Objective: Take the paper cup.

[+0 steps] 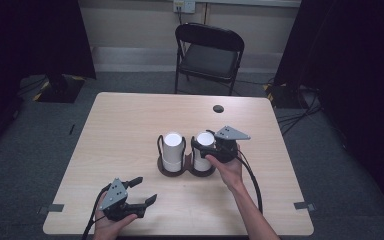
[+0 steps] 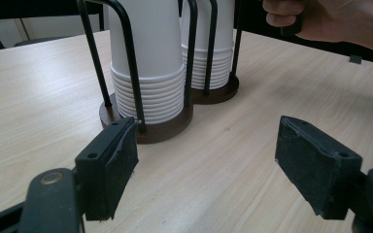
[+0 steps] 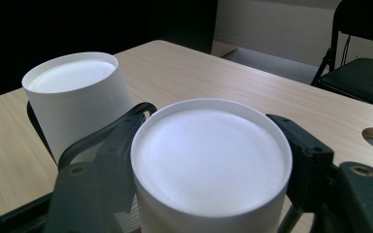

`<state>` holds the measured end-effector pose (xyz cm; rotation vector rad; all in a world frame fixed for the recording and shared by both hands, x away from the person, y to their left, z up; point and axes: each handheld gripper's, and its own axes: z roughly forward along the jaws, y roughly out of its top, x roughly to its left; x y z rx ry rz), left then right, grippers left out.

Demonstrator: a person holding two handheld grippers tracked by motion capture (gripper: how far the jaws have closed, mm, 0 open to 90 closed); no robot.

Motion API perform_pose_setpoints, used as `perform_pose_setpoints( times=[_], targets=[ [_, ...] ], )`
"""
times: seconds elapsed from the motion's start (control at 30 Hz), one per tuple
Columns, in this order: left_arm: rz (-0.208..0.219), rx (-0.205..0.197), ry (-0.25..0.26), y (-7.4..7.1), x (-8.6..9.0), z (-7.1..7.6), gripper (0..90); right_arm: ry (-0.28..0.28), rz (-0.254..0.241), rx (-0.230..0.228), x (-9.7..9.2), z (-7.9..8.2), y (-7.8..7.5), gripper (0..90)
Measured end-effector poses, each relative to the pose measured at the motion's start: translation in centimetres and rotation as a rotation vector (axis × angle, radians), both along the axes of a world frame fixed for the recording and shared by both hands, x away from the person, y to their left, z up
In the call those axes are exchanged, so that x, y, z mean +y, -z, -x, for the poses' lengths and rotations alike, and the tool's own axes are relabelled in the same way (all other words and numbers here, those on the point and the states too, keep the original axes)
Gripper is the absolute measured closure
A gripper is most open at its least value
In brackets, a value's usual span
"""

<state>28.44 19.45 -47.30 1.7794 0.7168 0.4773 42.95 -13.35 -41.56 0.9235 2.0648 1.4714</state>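
Lots of bare table (image 1: 130,120) is seen around the cup holder (image 1: 186,167) in the middle, the right gripper (image 1: 203,146) is clamped on the right cup stack (image 1: 204,150), and the left gripper (image 1: 143,190) is held open by the near edge.

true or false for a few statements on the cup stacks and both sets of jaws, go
1. The right gripper has its jaws closed on the right cup stack. True.
2. The left gripper grips the left cup stack. False: its jaws are open, with nothing between them, nearer the person's edge of the table.
3. Both stacks stand upside down in a wire holder. True.
4. The cups are red. False: they are white.
5. A folding chair stands beyond the table. True.
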Motion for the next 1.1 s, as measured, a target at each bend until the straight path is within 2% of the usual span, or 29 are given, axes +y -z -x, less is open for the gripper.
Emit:
perform_pose_setpoints(
  times=[0.2,0.33,0.43,0.47,0.57,0.77,0.8,0.93,1.1],
  targets=[
    [0.007,0.021,0.028,0.0,-0.2,-0.1,22.9,-0.003,-0.026,-0.010,-0.3,0.0,-0.7,34.2],
    [0.000,0.012,0.017,-0.5,-0.4,-0.1,22.5,-0.003,-0.039,-0.008,-0.4,-0.1,-1.1,34.3],
    [0.000,0.014,0.021,-0.7,-0.6,-0.1,25.8,-0.001,-0.055,-0.011,-0.3,-0.1,-1.4,34.3],
    [0.000,0.004,0.028,-1.0,-0.7,-0.1,26.9,0.001,-0.056,-0.010,-0.3,-0.1,-1.5,34.3],
    [-0.004,0.002,0.028,-1.1,-0.7,-0.2,26.8,-0.001,-0.061,-0.009,-0.2,-0.1,-1.7,34.3],
    [0.024,0.016,0.014,-1.7,-0.9,-1.0,25.7,0.000,-0.073,-0.009,-0.3,-0.1,-2.0,34.4],
    [0.018,-0.002,0.017,-2.1,-1.1,-1.1,25.7,0.001,-0.085,-0.008,-0.5,-0.2,-2.0,34.4],
    [0.026,-0.032,0.023,-3.2,-1.5,-1.8,26.7,0.005,-0.096,-0.011,-0.7,-0.1,-2.2,34.4],
    [0.046,-0.041,0.030,-3.9,-2.4,-2.6,26.8,0.007,-0.111,-0.012,-1.0,-0.1,-2.6,34.4]
  ],
)
